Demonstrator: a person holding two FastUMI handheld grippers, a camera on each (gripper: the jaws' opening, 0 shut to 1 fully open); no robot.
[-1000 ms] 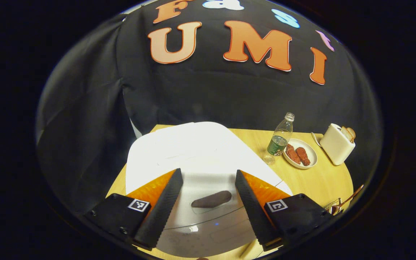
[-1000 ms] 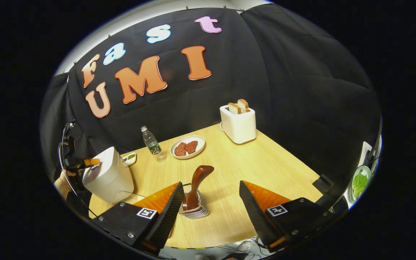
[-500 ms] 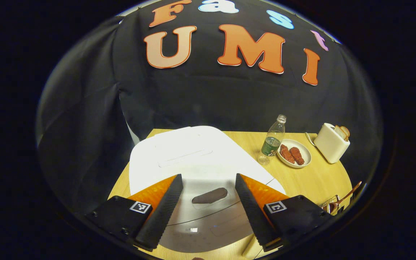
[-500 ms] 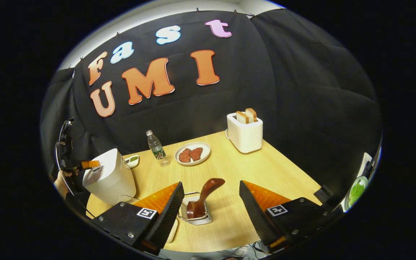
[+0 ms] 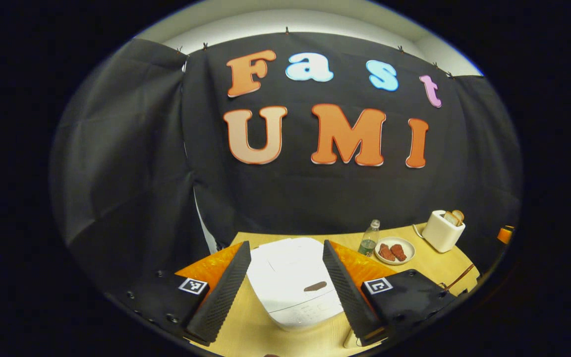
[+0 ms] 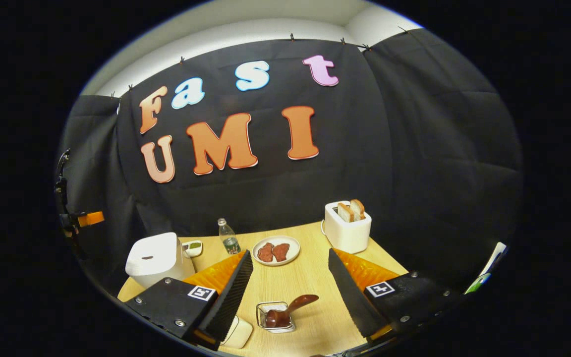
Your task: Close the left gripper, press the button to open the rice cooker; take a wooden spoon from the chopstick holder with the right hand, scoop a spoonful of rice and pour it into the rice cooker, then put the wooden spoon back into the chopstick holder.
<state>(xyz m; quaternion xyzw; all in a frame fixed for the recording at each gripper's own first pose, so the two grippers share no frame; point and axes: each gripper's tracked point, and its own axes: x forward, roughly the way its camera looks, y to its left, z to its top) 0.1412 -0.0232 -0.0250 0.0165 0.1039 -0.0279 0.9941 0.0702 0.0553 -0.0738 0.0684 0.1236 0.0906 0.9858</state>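
The left gripper is hanging above the wooden surface with its two fingers spread wide and nothing between them. The white rice cooker is sitting in the gap between the fingers, lower down and well apart from them. Its lid is lying shut, and the dark button is showing on the front part of the top. The cooker's front is sitting near the close edge of the surface, and there is bare wood in front of it.

The right gripper is also hanging with its fingers spread and holding nothing. Below it, the wire chopstick holder is standing near the close edge of the surface. The wooden spoon is sitting in it, and its handle is leaning out to the right. A small pale thing is lying just beside the holder, half hidden by one finger, and I cannot tell what it is.

Farther back, a bottle, a plate with two red-brown pieces and a toaster with bread in it are standing near the black wall. Open wood is lying between the plate and the holder. In the right gripper view, the rice cooker is standing at the far left corner, and a little dish is peeking out behind it.
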